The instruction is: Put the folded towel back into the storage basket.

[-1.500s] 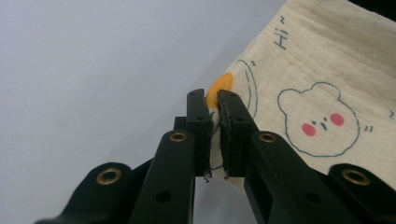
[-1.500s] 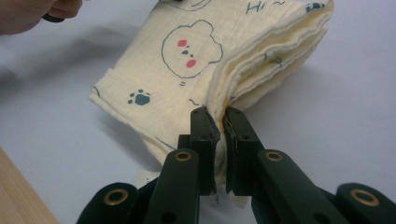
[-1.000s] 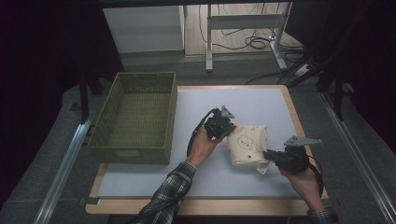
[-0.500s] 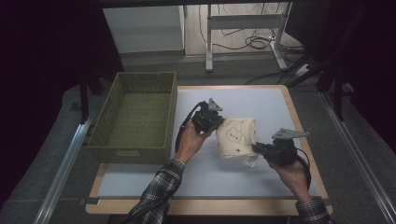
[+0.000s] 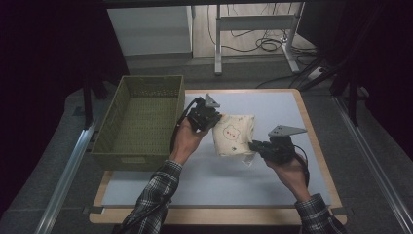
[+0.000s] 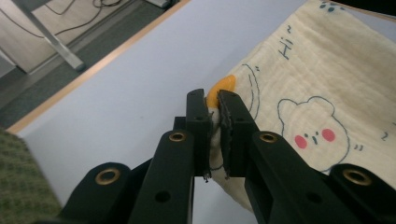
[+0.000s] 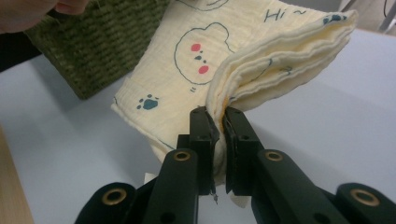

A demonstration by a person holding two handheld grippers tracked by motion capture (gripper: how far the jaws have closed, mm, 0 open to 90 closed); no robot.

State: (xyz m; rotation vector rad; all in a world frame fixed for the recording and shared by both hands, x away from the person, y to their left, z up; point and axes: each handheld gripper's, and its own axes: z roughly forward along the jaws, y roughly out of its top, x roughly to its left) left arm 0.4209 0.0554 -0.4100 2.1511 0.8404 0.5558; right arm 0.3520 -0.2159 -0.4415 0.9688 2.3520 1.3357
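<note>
A folded cream cloth (image 5: 234,132) printed with bear faces and paw marks hangs just above the pale blue mat (image 5: 272,105), held between both hands. My left gripper (image 5: 215,122) is shut on its left edge; the jaws pinch the fabric by an orange spot on the cloth (image 6: 299,88). My right gripper (image 5: 253,145) is shut on the lower right corner, where the stacked folds of the cloth (image 7: 261,56) bulge above the pinch point (image 7: 218,122). An empty olive woven basket (image 5: 139,119) stands left of the cloth, with its corner (image 7: 93,42) showing behind the fabric.
The mat lies on a wooden-edged table (image 5: 311,126). Metal rails (image 5: 68,170) run along both sides of the table. Beyond the far edge are a white cabinet (image 5: 148,29), a metal stand (image 5: 253,22) and floor cables (image 5: 265,45).
Both hands have carried the cloth leftward toward the basket and lifted it slightly off the mat. The grips on the cloth have stayed the same.
</note>
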